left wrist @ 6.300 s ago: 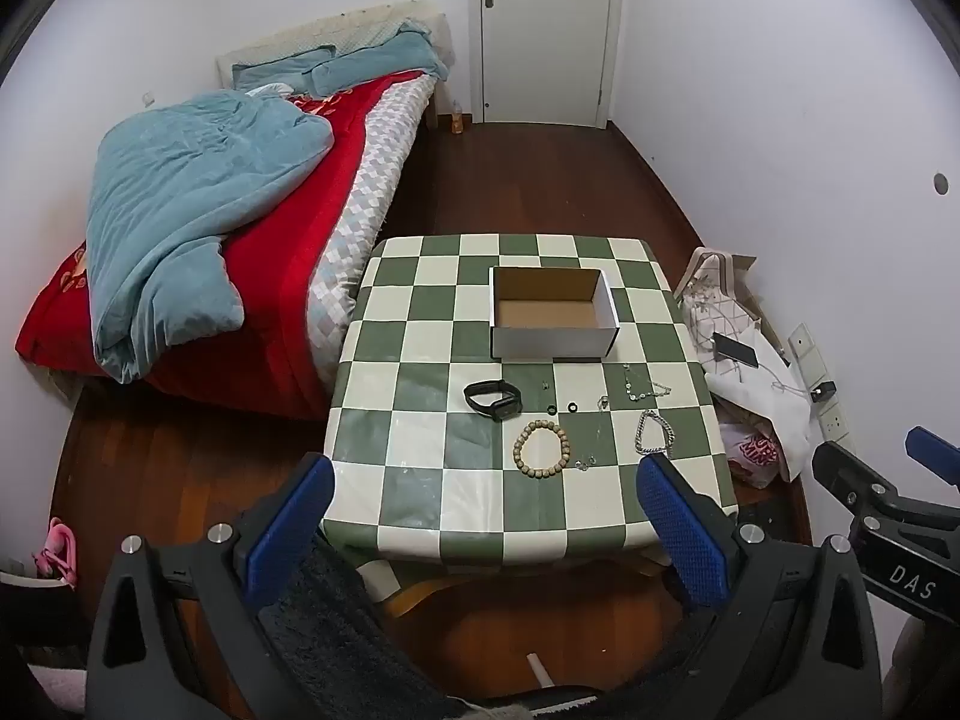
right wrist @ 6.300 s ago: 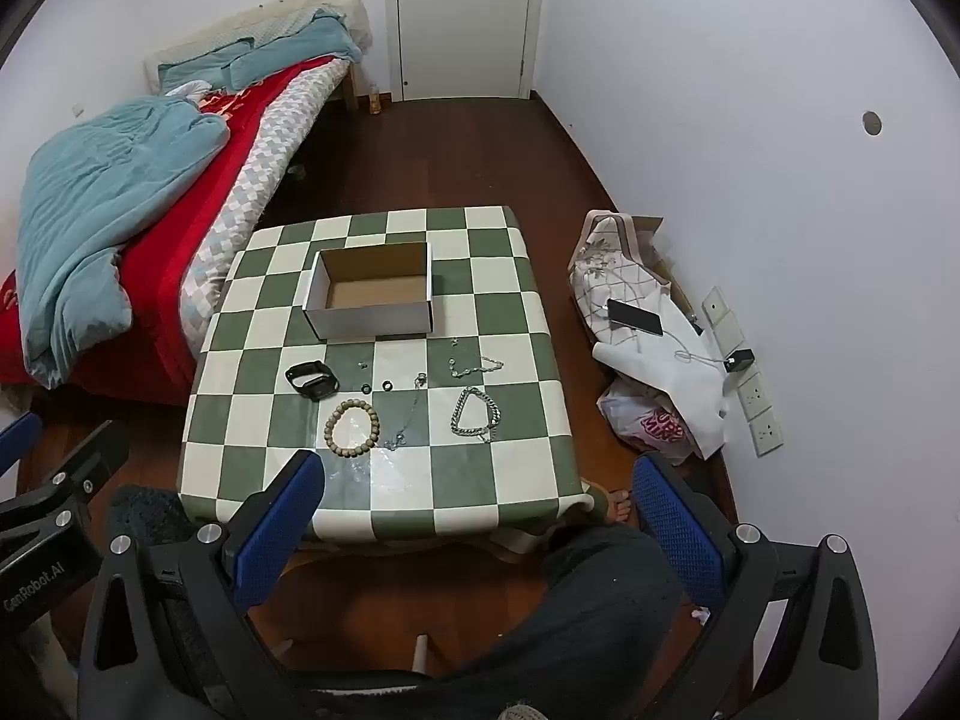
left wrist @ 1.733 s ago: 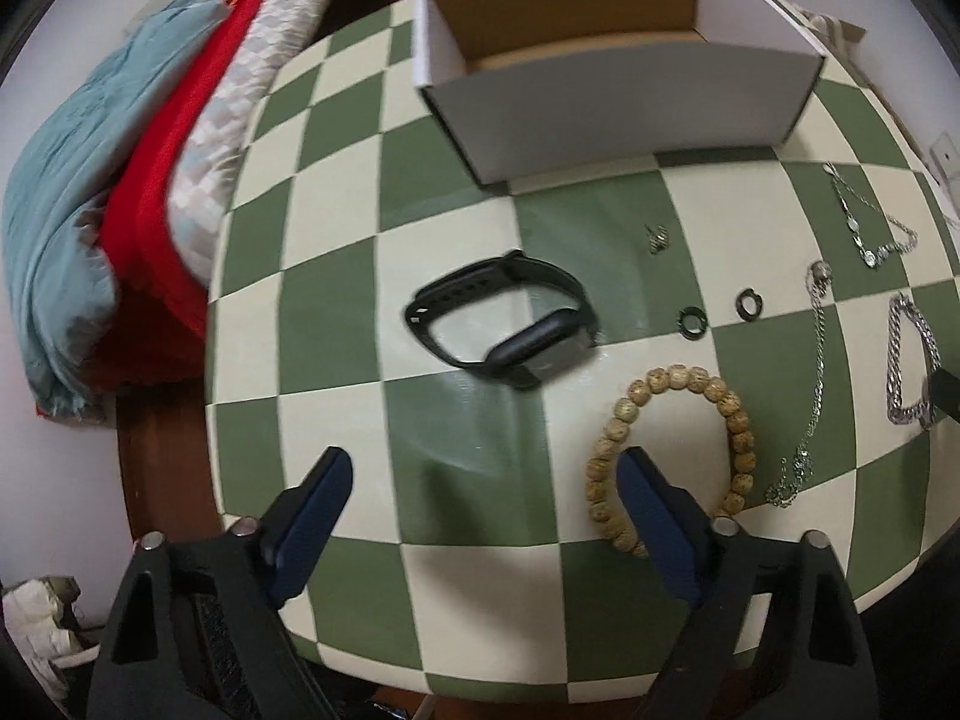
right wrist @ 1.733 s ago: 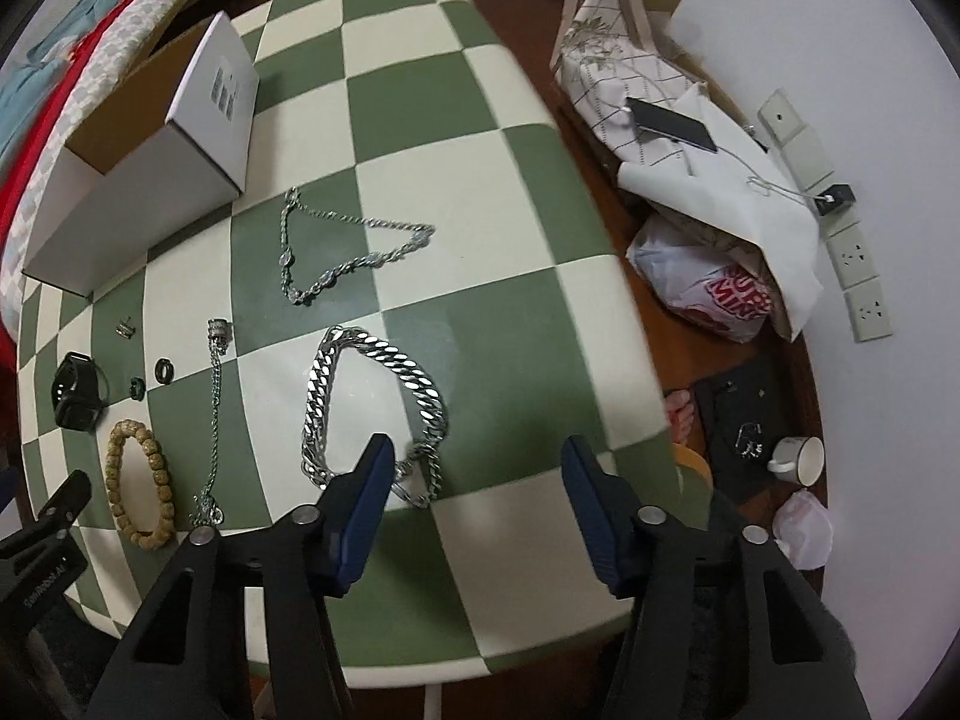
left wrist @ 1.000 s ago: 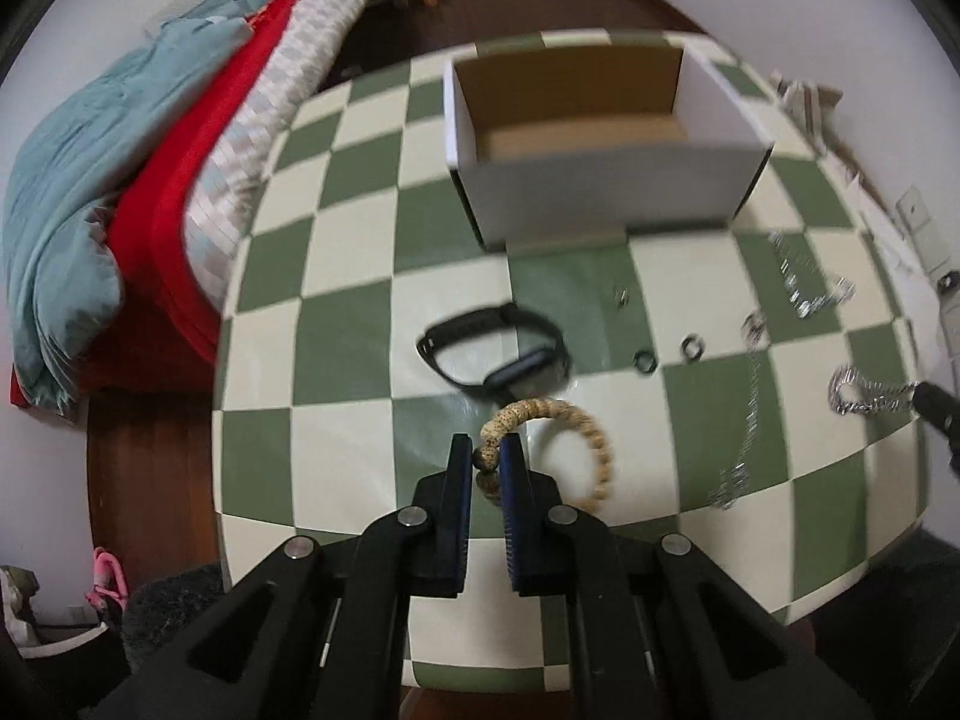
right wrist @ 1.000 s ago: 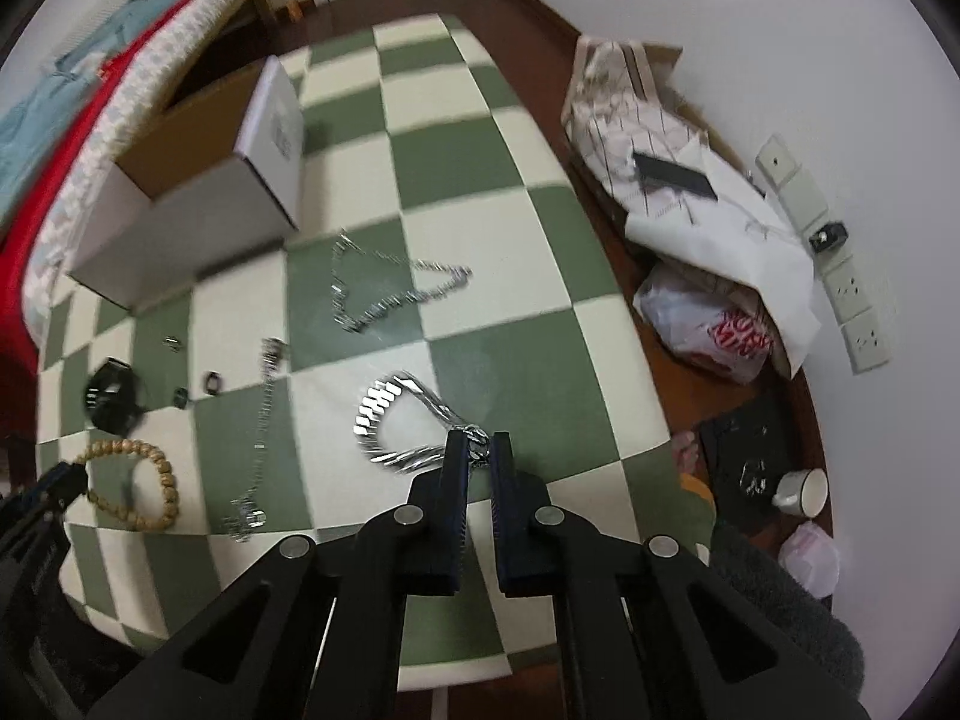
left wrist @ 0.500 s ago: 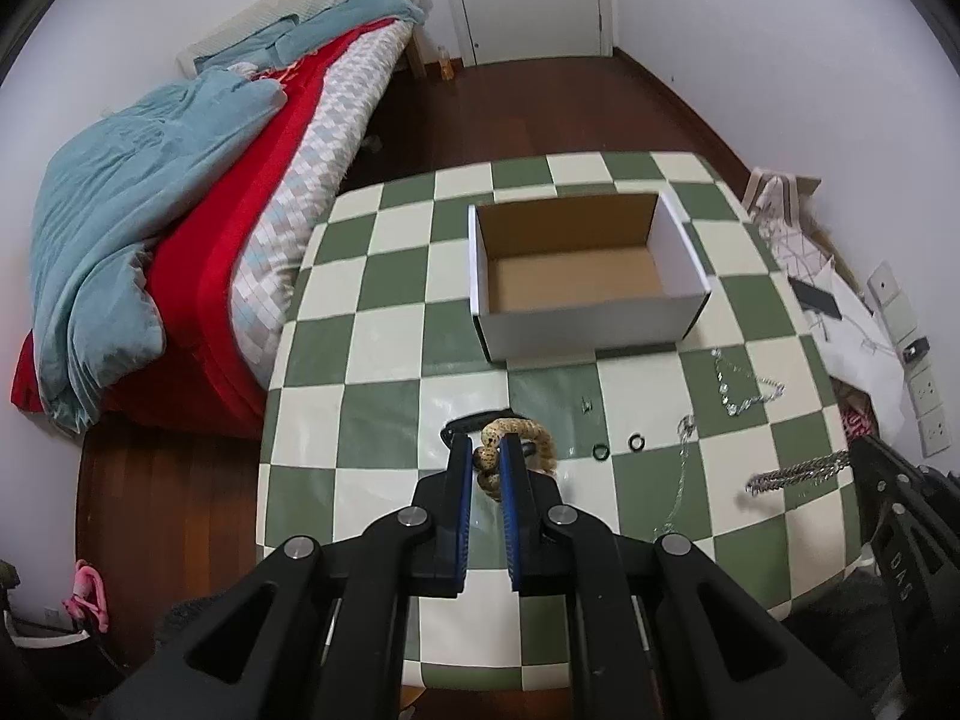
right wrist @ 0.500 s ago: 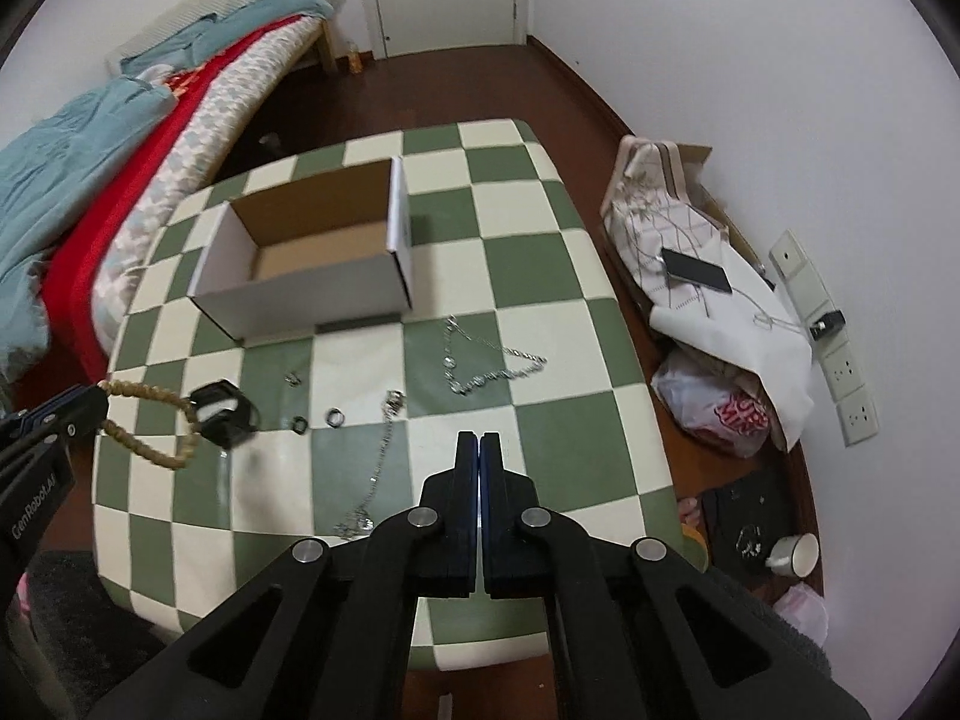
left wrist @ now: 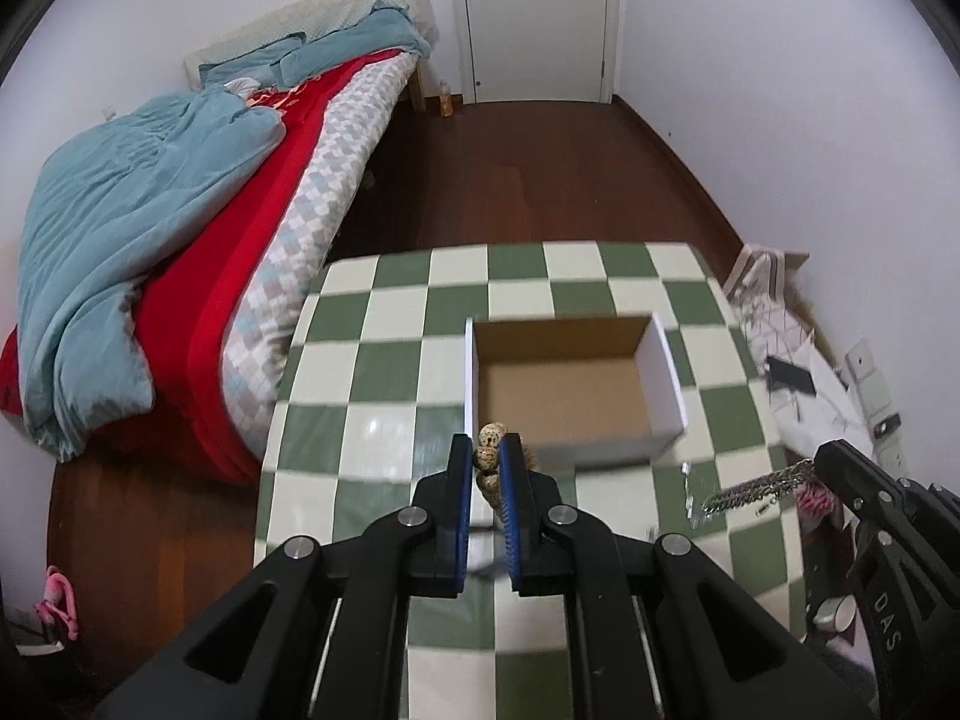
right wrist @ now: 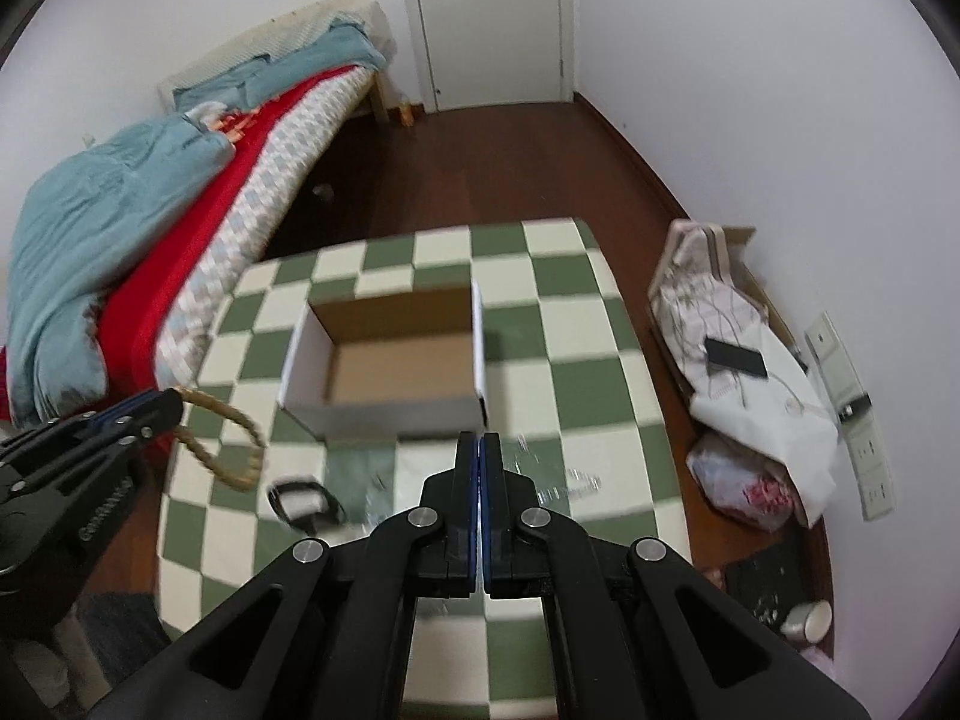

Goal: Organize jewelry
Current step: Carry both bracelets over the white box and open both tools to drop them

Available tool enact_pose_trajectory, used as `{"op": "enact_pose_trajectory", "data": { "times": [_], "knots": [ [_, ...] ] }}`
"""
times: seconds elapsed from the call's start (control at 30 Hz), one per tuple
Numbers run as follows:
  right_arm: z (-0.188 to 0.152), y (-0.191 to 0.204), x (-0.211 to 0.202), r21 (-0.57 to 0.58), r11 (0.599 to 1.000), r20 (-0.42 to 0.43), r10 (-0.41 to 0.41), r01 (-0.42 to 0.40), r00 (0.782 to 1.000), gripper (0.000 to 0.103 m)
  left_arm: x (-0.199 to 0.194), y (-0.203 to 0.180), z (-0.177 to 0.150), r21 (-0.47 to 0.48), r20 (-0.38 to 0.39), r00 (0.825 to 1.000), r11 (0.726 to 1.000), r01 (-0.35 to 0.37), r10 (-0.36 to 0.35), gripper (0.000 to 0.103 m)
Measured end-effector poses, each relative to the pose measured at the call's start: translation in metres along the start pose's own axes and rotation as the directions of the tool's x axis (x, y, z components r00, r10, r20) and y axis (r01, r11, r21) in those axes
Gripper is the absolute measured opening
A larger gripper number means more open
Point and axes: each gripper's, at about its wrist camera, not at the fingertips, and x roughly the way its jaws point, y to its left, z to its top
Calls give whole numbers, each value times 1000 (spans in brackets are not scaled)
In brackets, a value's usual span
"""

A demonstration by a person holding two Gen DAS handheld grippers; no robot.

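My left gripper (left wrist: 486, 450) is shut on the wooden bead bracelet (left wrist: 487, 455) and holds it in the air above the table, just short of the open white cardboard box (left wrist: 573, 387). The bracelet hangs as a loop from it in the right wrist view (right wrist: 225, 444). My right gripper (right wrist: 480, 444) is shut; in the left wrist view (left wrist: 825, 468) the thick silver chain bracelet (left wrist: 756, 489) hangs from its tip. The box (right wrist: 390, 360) looks empty. A black smart band (right wrist: 303, 501) lies on the green-and-cream checkered table (right wrist: 570, 324), with blurred silver pieces (right wrist: 564, 483) nearby.
A bed with red cover and blue blanket (left wrist: 150, 228) stands left of the table. At the right wall lie a bag with a phone on it (right wrist: 735, 357), plastic bags (right wrist: 747, 480) and a mug (right wrist: 807, 621). A closed white door (left wrist: 534, 18) is at the far end.
Both grippers rose further and moved forward toward the box, each carrying its bracelet. The table looks smaller and further below than half a second ago.
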Motion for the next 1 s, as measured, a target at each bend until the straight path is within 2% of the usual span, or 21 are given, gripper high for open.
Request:
{"op": "enact_pose_trajectory", "data": {
  "times": [0.23,0.37,0.47,0.57,0.67,0.83,0.97,1.0],
  "knots": [
    [60,21,22,-32,999,36,27,-26,999,0,40,1,53,17,-17,1000,1000,4,-3,6],
    [90,31,52,-32,999,13,40,-40,999,0,76,3,72,11,-77,996,999,40,-39,7],
    [105,37,84,-29,998,-29,54,-55,998,0,109,6,80,-15,-141,987,997,80,-82,7],
    [115,41,120,-23,997,-87,70,-72,994,0,138,9,84,-30,-198,975,994,101,-104,7],
    [119,41,150,-19,997,-137,70,-73,988,0,159,9,84,-26,-230,969,996,86,-89,7],
    [122,41,188,-40,998,-202,38,-47,979,0,183,9,85,-13,-274,958,996,86,-87,8],
    [122,38,213,-41,998,-278,41,-55,960,1,185,12,89,-26,-267,961,998,63,-68,11],
    [121,36,215,-33,998,-288,38,-50,957,2,182,13,91,-24,-251,967,999,46,-51,16]
  ]
}}
